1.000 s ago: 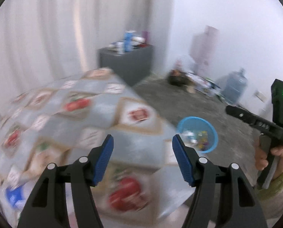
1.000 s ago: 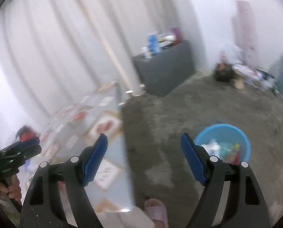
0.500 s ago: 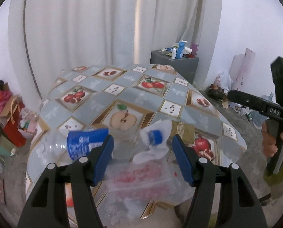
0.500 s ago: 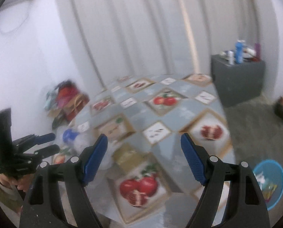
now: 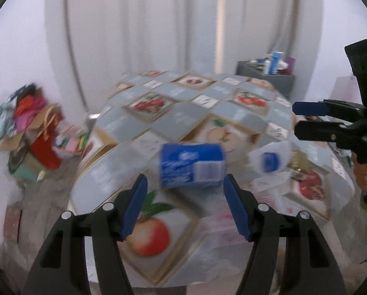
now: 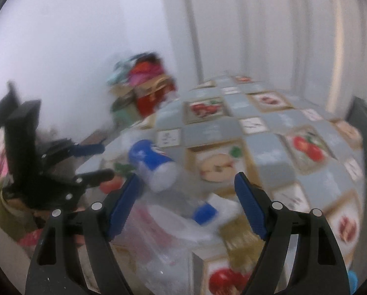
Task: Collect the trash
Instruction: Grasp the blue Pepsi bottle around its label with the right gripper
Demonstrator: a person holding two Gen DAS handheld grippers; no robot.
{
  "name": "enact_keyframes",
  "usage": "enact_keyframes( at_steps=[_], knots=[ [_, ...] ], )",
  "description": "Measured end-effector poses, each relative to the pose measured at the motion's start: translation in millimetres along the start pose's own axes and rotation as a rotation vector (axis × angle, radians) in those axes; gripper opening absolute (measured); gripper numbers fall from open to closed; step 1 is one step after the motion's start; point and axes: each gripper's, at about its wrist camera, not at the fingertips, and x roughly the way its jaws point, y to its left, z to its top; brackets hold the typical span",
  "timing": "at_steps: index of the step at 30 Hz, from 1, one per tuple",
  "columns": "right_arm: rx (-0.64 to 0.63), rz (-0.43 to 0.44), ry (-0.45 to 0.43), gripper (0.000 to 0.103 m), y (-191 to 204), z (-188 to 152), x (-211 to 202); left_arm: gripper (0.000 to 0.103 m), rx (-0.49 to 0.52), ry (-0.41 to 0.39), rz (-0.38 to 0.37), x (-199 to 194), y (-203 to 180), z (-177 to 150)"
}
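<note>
The plastic bottle (image 5: 192, 166) with the blue label lies on its side near the table's (image 5: 208, 120) front edge, next to a crinkly clear wrapper (image 6: 159, 223). The left gripper (image 5: 184, 202) has both jaws spread wide and empty, lined up on it. The right gripper (image 6: 187, 202) is wide too, with nothing in it. The bottle's round, so it could roll off if nudged. The label text is too blurry to read.

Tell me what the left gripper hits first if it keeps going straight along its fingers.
Most likely the plastic bottle with the blue label. It lies on the table centred just ahead of the open left gripper. The frame is blurred, so the depth is uncertain.
</note>
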Motion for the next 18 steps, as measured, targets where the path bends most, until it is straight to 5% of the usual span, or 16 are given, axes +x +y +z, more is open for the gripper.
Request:
enact_keyframes(
  at_steps=[18],
  knots=[
    [-0.085,0.013,0.138,0.076,18,13,66,0.07,-0.169,0.061,0.058,32,53,-7]
  ],
)
